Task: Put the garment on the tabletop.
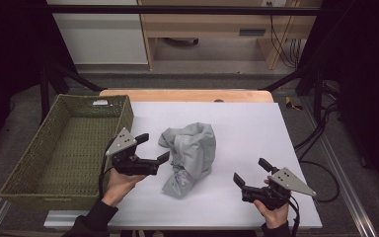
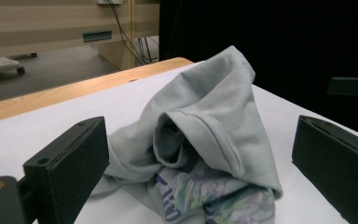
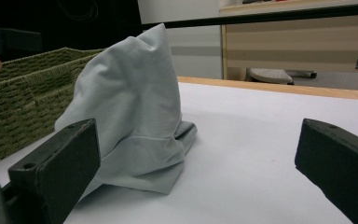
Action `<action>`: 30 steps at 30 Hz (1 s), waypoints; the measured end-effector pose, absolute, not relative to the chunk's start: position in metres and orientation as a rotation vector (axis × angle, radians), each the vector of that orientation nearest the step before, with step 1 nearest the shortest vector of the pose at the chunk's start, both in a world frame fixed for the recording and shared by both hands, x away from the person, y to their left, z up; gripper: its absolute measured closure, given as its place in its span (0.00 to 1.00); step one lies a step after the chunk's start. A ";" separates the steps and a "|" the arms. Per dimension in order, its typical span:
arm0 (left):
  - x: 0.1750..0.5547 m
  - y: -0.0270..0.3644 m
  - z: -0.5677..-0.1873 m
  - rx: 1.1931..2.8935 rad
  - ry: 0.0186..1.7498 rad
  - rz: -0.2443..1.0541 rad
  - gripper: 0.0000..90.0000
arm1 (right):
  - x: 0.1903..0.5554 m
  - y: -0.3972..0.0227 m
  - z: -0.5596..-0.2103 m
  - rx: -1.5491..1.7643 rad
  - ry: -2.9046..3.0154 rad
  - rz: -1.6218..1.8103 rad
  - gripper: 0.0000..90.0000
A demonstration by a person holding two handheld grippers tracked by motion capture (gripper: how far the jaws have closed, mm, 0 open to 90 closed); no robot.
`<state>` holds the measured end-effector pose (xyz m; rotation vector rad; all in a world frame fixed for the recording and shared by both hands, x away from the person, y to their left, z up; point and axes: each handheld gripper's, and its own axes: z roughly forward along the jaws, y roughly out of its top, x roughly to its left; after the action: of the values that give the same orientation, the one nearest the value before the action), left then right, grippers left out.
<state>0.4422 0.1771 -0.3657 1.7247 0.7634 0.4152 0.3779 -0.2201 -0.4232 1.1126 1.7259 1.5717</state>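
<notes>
Grey garment (image 1: pixel 188 157): lies crumpled in a loose heap near the middle of the white tabletop (image 1: pixel 256 133), just right of the woven green basket (image 1: pixel 64 148) and apart from it. Heap stands in a soft peak; a hemmed opening (sleeve or leg, cannot tell which) faces the left gripper view, and a printed patch in blue and green shows at the bottom of the pile on that side (image 2: pixel 200 193).

Left gripper (image 1: pixel 154 148): fingers spread wide, nothing between them, aimed at the left edge of the heap and close to it; whether the nearer fingertip touches cloth I cannot tell. Right gripper (image 1: pixel 251 173): fingers also wide and empty, resting low near the front right of the tabletop, well apart from the garment.

Handling, judged: light knit fabric, limp, no stiffness of its own. It should drape and unfold as soon as it is lifted, and trailing parts may drag. Not fragile, not slippery; friction against the pads should be ample. The risk is pinching one thin layer and leaving the rest behind.

Where to take hold: the doubled hem (image 2: pixel 200 128) at the opening looks the firmest, thickest fold within reach of the left gripper. A second hold on the far folded edge (image 3: pixel 177 140), from the right, would keep the bundle together.
</notes>
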 end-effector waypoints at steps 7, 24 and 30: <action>0.422 0.194 -0.373 1.713 0.777 0.432 0.04 | 0.378 -0.220 -0.423 1.115 1.719 1.570 0.00; 0.387 0.215 -0.391 1.655 0.836 0.443 0.04 | 0.375 -0.221 -0.422 1.101 1.727 1.569 0.00; 0.382 0.218 -0.391 1.647 0.839 0.458 0.03 | 0.375 -0.221 -0.422 1.104 1.728 1.574 0.00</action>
<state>0.3819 0.2178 -0.3913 1.6474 0.8388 0.4579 0.3748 -0.2214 -0.4215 1.1045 1.7282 1.5735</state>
